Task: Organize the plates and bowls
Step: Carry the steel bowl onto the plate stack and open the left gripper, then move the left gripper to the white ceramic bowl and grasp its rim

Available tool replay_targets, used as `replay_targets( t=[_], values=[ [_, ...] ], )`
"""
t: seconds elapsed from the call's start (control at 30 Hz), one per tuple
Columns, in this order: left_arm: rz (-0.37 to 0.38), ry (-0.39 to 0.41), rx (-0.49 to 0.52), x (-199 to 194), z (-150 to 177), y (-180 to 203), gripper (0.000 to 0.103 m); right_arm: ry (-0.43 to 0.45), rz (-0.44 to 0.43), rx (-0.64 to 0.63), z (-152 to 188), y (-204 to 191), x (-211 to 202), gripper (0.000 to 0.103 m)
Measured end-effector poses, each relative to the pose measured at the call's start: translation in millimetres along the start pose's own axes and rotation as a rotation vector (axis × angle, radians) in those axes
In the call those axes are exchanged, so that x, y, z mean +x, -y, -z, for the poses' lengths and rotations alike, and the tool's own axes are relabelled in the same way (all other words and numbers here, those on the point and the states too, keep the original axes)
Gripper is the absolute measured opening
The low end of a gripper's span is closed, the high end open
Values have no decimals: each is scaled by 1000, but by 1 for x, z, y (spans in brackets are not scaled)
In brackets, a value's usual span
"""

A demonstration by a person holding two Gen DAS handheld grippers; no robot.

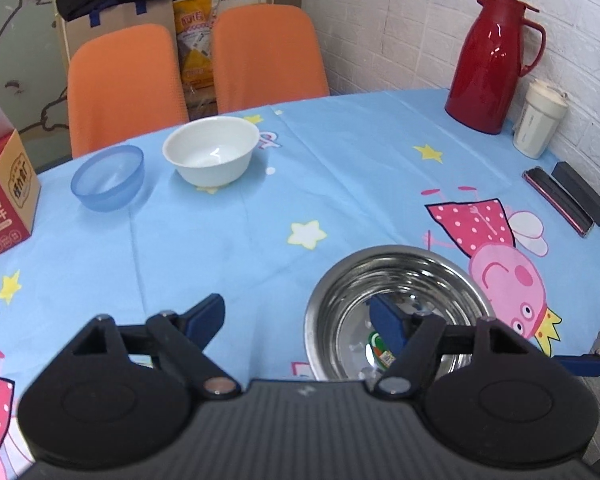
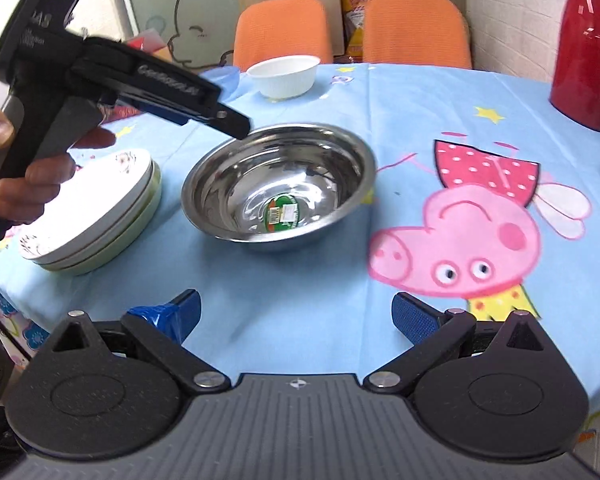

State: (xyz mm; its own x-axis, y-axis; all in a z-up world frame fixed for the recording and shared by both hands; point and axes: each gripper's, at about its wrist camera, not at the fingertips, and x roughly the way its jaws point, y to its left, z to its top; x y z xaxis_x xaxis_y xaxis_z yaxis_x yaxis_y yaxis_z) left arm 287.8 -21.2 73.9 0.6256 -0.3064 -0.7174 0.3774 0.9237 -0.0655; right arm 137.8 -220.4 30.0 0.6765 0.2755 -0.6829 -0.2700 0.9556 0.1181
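Round stainless-steel bowl (image 2: 278,184): stood upright on the blue cartoon-print tablecloth (image 1: 340,160), a green sticker inside on its base.

Stack of shallow white and pale-green plates (image 2: 96,216): lay just beside the steel bowl, on its left in the right wrist view.

White ceramic bowl (image 1: 211,150) and translucent blue plastic bowl (image 1: 108,178): stood near each other at the far edge, before two orange chairs (image 1: 124,84).

Left gripper (image 1: 296,322): fingers spread wide, one blue pad over the steel bowl's interior (contact with the rim could not be judged), the other outside it.

Right gripper (image 2: 296,316): fingers wide apart, holding nothing, short of the steel bowl.

Red thermos jug (image 1: 492,64): stood by the wall.
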Motion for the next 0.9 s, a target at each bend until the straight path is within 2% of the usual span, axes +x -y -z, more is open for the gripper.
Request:
replay_targets(
  t=[0.13, 0.27, 0.5, 0.7, 0.77, 0.9],
  values=[
    [-33, 20, -42, -16, 0, -25, 73, 83, 29, 7, -17, 5, -15, 90],
    [-75, 24, -83, -26, 3, -52, 73, 134, 5, -7, -44, 5, -12, 90],
    [-146, 19, -113, -28, -8, -94, 73, 118, -45, -85, -104, -1, 27, 90],
    [-142, 68, -84, -8, -71, -119, 73, 72, -36, -198, -178, -6, 70, 90],
    [-109, 78, -75, 6, -98, -128, 73, 57, -25, -240, -201, -7, 87, 90],
    [-45, 44, -71, 52, -142, -144, 73, 0, -33, -301, -237, -4, 132, 90]
  ],
)
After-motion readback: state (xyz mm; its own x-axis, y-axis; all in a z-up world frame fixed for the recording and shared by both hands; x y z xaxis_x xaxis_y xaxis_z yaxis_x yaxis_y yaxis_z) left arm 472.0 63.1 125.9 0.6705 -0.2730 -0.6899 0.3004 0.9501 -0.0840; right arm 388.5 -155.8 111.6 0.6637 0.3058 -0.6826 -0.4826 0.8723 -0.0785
